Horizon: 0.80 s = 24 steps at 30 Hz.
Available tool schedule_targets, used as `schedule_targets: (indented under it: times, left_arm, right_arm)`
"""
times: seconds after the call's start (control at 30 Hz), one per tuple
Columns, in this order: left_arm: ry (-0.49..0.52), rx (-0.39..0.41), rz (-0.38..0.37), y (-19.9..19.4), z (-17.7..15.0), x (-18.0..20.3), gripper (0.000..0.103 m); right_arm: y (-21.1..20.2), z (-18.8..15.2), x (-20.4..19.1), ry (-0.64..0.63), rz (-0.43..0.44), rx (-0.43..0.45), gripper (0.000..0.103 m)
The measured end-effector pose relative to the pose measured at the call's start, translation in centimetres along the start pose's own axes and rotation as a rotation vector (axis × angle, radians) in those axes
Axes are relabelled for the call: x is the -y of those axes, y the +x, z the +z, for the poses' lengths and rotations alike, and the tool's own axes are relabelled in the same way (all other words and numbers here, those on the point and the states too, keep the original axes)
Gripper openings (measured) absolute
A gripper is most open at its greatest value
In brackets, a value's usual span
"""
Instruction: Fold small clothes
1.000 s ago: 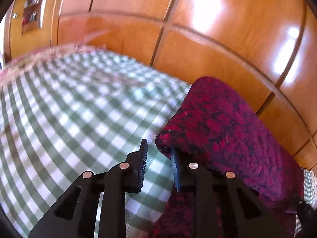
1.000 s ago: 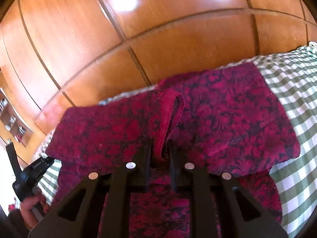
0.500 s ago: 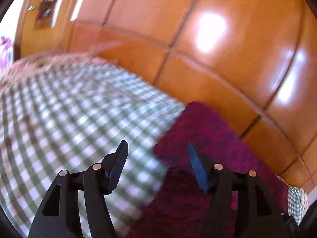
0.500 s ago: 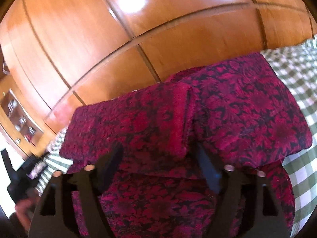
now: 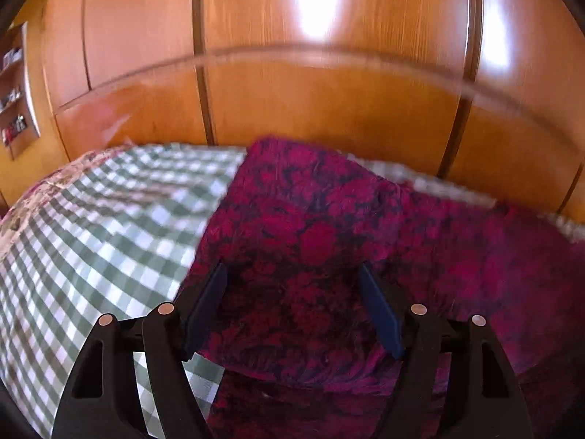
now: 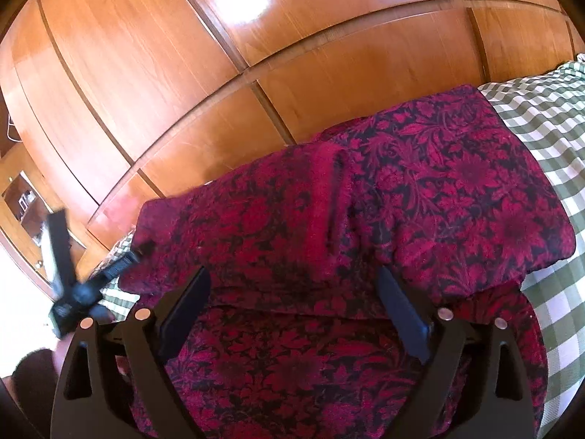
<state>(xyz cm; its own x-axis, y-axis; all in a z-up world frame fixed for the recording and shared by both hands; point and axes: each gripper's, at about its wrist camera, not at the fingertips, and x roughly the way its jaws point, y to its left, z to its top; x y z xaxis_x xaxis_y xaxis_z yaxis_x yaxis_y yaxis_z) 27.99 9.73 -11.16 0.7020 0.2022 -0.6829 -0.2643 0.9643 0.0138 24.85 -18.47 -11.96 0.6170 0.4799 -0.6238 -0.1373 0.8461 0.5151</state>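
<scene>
Crimson floral garment (image 6: 420, 201) lies folded on the checked bed (image 5: 109, 237), against the wooden panelling (image 6: 256, 55); left tool (image 5: 292, 303) spread wide, released. Right tool (image 6: 292, 311) likewise gapes, gripping nothing.

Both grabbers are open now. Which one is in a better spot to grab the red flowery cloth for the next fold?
Probably the right gripper. Its open jaws frame the red flowery garment squarely, just before the folded edge. The left gripper sits nearer the cloth's side edge, partly over the checked bedcover.
</scene>
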Motion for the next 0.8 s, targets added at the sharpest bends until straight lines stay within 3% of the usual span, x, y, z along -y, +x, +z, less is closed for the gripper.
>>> schedule_targets:
  times: [0.07,0.23,0.37,0.5,0.6,0.8]
  left_arm:
    - [-0.024,-0.016,-0.027,0.7,-0.2,-0.7,0.073]
    - [0.016,-0.009,0.014,0.8,-0.5,0.0,0.073]
    - [0.005,-0.006,0.000,0.7,-0.6,-0.3,0.073]
    - [0.007,-0.003,0.005,0.6,-0.5,0.0,0.073]
    - [0.003,-0.001,0.000,0.5,-0.5,0.0,0.073]
    - [-0.006,0.002,-0.009,0.5,-0.6,-0.1,0.073]
  right_arm:
    - [0.1,0.0,-0.2,-0.008,-0.009,-0.001,0.092]
    - [-0.3,0.0,-0.7,-0.015,-0.035,0.023,0.092]
    - [-2.5,-0.1,-1.0,0.005,-0.134,0.105,0.095]
    - [-3.8,1.5,-1.0,0.011,-0.234,0.129,0.095]
    - [-3.4,3.6,-1.8,-0.012,-0.350,0.100,0.088]
    - [-0.3,5.5,-3.3,-0.085,-0.377,0.055,0.089]
